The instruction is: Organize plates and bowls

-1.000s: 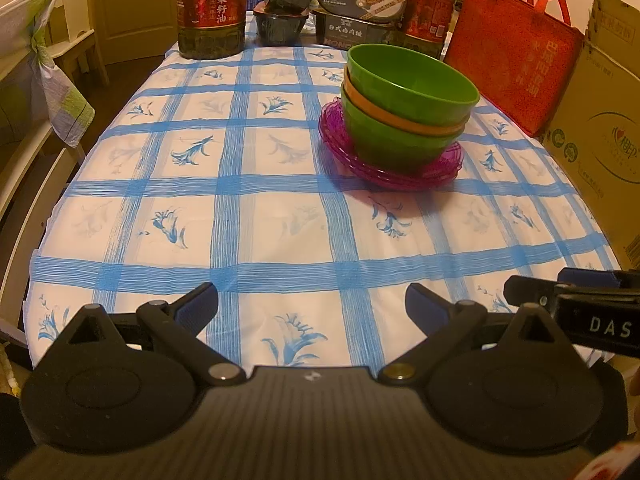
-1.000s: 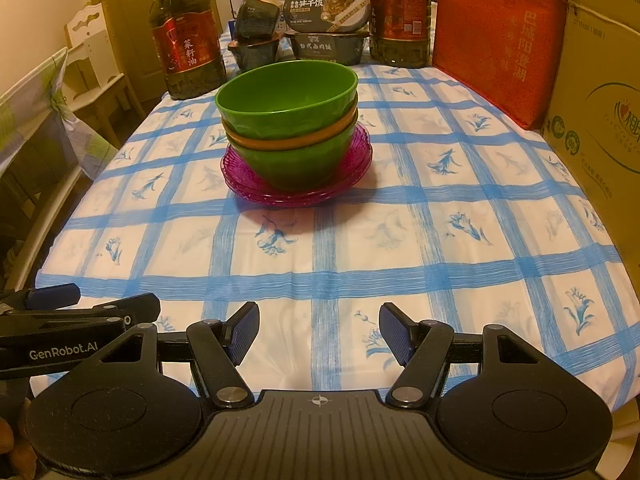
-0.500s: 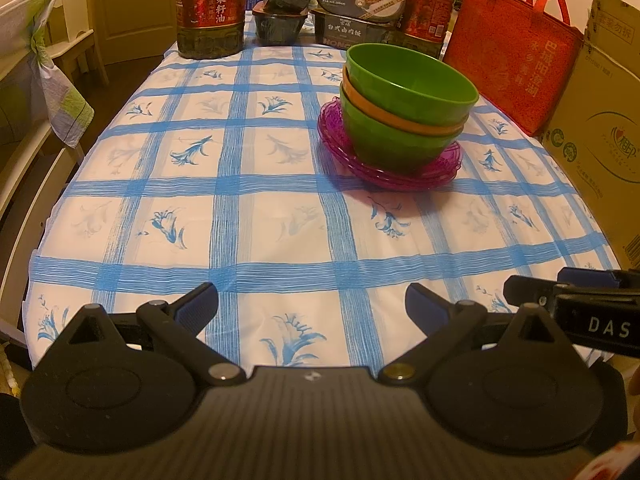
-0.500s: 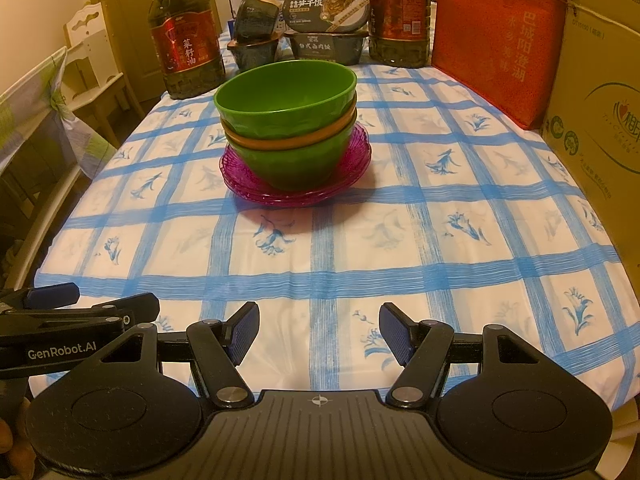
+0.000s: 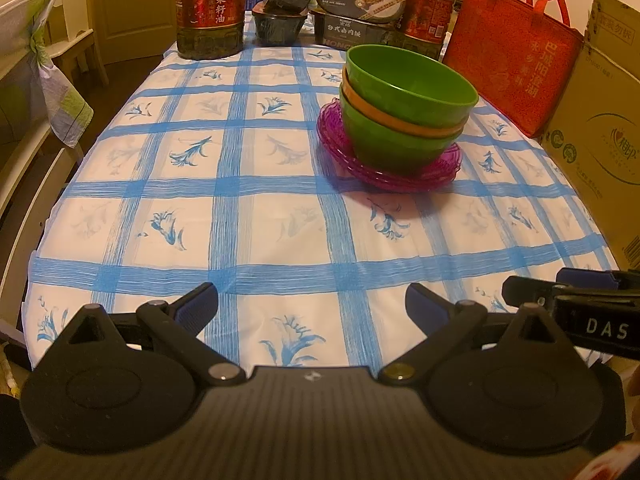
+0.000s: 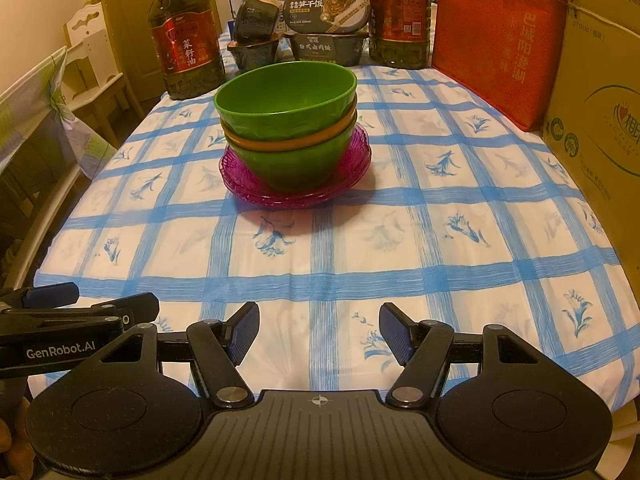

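**Kid:** Bowls (image 6: 286,92) are all in one pile! Why?

**Helper:** One fits inside the next. I see a green one on top, an orange rim (image 6: 288,142) peeking out, and another green one (image 6: 288,166) below. Piled like that, they take up less room. I think the tidying is mostly done.

**Kid:** What is under them?

**Helper:** Pink plates (image 6: 240,188). They are flat and wide, so they go at the bottom and the pile does not tip. How many plates, I cannot tell.

**Kid:** Where is the pile?

**Helper:** Ahead of the right hand-held gripper (image 6: 318,332), a little to its left, well apart from it. From the left hand-held gripper (image 5: 312,306) it sits ahead and off to the right (image 5: 408,92).

**Kid:** Are they holding anything?

**Helper:** No. Both have their blue pads (image 6: 242,332) apart with nothing between them. They hang side by side over the near edge of the table (image 6: 500,240), pointing down at the cloth. I think they are done, or waiting.

**Kid:** What is the table like?

**Helper:** It has a white cloth with blue stripes and little blue flowers. The cloth looks soft, so things may slide a bit.

**Kid:** And far away?

**Helper:** At the far end, past the pile, stand big oil bottles (image 6: 184,46) and dark food boxes (image 6: 328,24). Off to the right of the right hand-held gripper are a red bag (image 6: 496,48) and a cardboard box (image 6: 596,112). To its left is a chair (image 6: 86,64) with a cloth on it.
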A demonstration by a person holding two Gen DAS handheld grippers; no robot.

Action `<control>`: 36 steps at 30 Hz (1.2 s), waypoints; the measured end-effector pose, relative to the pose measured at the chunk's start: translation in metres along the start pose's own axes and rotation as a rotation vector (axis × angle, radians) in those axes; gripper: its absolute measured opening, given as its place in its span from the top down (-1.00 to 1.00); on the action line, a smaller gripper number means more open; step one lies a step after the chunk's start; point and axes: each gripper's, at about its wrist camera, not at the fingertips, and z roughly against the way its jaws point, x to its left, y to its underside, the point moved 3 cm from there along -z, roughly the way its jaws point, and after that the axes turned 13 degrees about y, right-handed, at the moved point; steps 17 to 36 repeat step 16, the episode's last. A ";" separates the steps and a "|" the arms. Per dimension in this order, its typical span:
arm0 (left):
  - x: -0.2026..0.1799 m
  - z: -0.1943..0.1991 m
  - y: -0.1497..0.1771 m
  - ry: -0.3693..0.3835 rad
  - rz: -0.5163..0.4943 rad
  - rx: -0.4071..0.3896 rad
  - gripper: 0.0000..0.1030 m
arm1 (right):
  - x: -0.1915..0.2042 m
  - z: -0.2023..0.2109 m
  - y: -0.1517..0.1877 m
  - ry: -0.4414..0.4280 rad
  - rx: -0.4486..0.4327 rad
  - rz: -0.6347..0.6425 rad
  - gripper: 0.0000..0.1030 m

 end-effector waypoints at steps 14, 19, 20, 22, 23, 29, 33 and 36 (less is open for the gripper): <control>-0.001 0.002 -0.003 -0.009 0.005 -0.030 -0.95 | -0.004 -0.001 -0.002 0.002 0.002 0.001 -0.29; -0.001 0.002 -0.004 0.002 0.011 -0.032 -0.95 | -0.003 -0.001 -0.002 0.002 0.002 0.001 -0.29; -0.001 0.002 -0.004 0.002 0.011 -0.032 -0.95 | -0.003 -0.001 -0.002 0.002 0.002 0.001 -0.29; -0.001 0.002 -0.004 0.002 0.011 -0.032 -0.95 | -0.003 -0.001 -0.002 0.002 0.002 0.001 -0.29; -0.001 0.002 -0.004 0.002 0.011 -0.032 -0.95 | -0.003 -0.001 -0.002 0.002 0.002 0.001 -0.29; -0.001 0.002 -0.004 0.002 0.011 -0.032 -0.95 | -0.003 -0.001 -0.002 0.002 0.002 0.001 -0.29; -0.001 0.002 -0.004 0.002 0.011 -0.032 -0.95 | -0.003 -0.001 -0.002 0.002 0.002 0.001 -0.29; -0.001 0.002 -0.004 0.002 0.011 -0.032 -0.95 | -0.003 -0.001 -0.002 0.002 0.002 0.001 -0.29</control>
